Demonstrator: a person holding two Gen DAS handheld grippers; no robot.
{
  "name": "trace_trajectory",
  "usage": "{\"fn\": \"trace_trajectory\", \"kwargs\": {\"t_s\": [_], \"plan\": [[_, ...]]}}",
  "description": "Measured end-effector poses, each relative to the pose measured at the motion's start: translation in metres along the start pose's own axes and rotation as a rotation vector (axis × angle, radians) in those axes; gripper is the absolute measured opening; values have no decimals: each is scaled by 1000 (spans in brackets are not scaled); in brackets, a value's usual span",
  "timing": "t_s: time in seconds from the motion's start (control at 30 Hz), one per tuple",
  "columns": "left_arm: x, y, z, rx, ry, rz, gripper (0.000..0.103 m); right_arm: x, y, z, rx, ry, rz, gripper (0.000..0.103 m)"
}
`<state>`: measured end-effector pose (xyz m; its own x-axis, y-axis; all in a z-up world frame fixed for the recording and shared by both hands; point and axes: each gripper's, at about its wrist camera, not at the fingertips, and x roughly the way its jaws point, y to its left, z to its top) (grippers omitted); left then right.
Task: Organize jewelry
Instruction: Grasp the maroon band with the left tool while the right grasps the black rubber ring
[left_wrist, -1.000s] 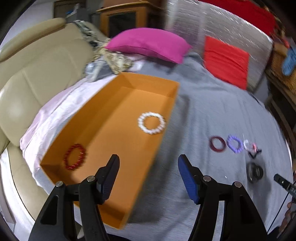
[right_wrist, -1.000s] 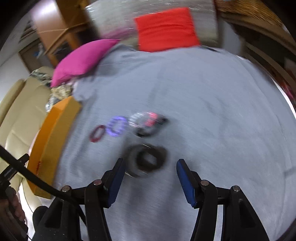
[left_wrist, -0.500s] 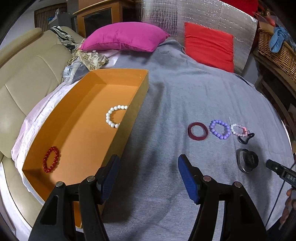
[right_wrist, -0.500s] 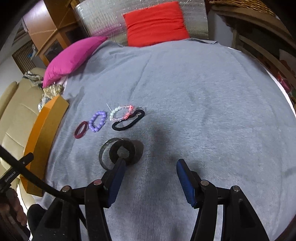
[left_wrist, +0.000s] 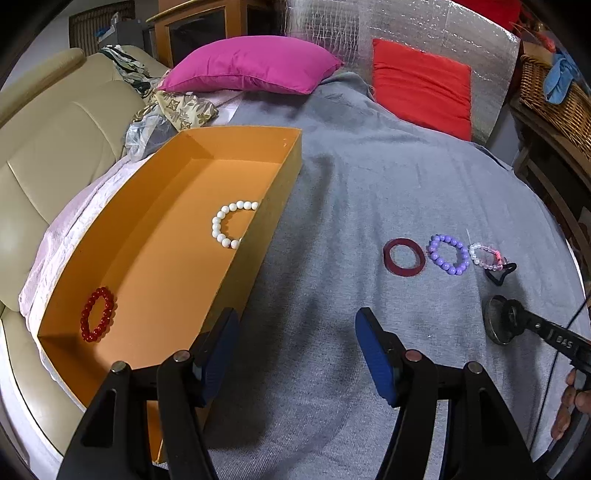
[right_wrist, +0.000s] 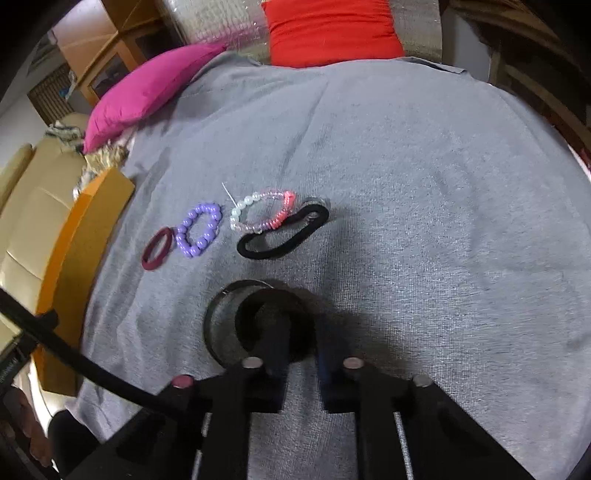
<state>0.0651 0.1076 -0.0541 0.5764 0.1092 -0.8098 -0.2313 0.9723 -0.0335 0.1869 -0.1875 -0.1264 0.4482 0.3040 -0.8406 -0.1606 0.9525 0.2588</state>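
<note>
Orange box (left_wrist: 177, 236) sits left of the jewelry row on the grey blanket (left_wrist: 369, 184), holding a white bead bracelet (left_wrist: 231, 223) and a red bead bracelet (left_wrist: 98, 314). Right of the box lie a maroon ring (left_wrist: 403, 257), purple bracelet (left_wrist: 448, 254), pink bracelet (left_wrist: 485, 256) and black hair tie (right_wrist: 282, 236). Left gripper (left_wrist: 295, 354) hangs spread wide beside the box; right gripper (right_wrist: 299, 350) is clamped on a dark bangle (right_wrist: 255, 325).

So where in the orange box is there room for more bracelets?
Orange box: bare floor between the red bracelet and the white bracelet, and beyond it to the far wall. On the blanket, the row beside the purple bracelet is crowded.
</note>
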Motion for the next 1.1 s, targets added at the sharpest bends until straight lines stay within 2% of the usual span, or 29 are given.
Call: {"fn": "trace_trajectory", "kwargs": {"t_s": [0.3, 0.47, 0.6, 0.7, 0.77, 0.93, 1.1], "plan": [[4, -32, 17, 61, -7, -42, 66, -37, -29, -6, 64, -78, 28, 7], [27, -53, 33, 75, 42, -95, 66, -42, -50, -13, 102, -87, 18, 7], [49, -76, 46, 140, 71, -119, 66, -42, -59, -18, 117, -94, 37, 7], [64, -90, 57, 236, 73, -131, 65, -44, -61, -20, 120, -110, 50, 7], [74, -97, 60, 301, 91, -143, 53, -46, -65, -20, 123, -117, 62, 7], [97, -99, 65, 344, 144, -172, 45, -47, -71, -20, 129, -129, 87, 7], [115, -107, 62, 398, 191, -161, 24, -44, -74, -20, 139, -129, 99, 7]]}}
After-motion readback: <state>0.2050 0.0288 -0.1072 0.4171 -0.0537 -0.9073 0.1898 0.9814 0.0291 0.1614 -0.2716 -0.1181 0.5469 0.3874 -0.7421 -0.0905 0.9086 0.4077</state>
